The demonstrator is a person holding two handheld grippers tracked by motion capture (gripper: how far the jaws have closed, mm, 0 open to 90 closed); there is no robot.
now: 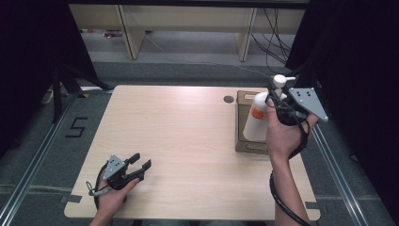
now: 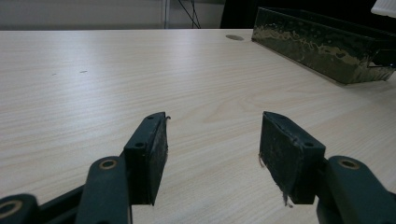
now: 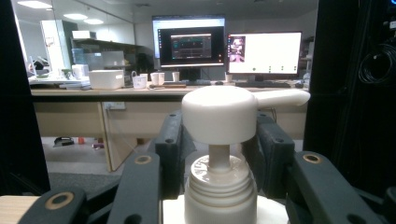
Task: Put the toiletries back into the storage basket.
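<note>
White plastic sits between the jaws of your right claw (image 3: 218, 140): a pump bottle (image 1: 258, 121), gripped at its neck just under the pump head (image 3: 219, 114), with the nozzle pointing off to the right in the right gripper view. The black pads (image 3: 170, 144) press in on either side of the ribbed collar, so that claw is clenched on the bottle. From the high view you hold the bottle tilted, its base low and its pump head raised toward the far right corner, above the brown cardboard box (image 1: 243, 141) that stands at the right side of the tabletop (image 1: 179, 136). Whether the base touches the box I cannot tell. The bottle carries an orange label (image 1: 256, 113) near its shoulder. Your right hand (image 1: 282, 134) wraps the claw's body from below, with the grey three-cornered plate (image 1: 308, 101) on top and the cable trailing down along your forearm.

Your left claw (image 1: 141, 162) rests low near the front left corner of the tabletop, well apart from the box and bottle. Its jaws stand released, wide, with only bare pale wood grain between them in the left gripper view. That view also catches the box's dark glossy side (image 2: 322, 44) farther off to the upper right, and a small round grommet (image 2: 234, 37) in the tabletop beside it.
</note>
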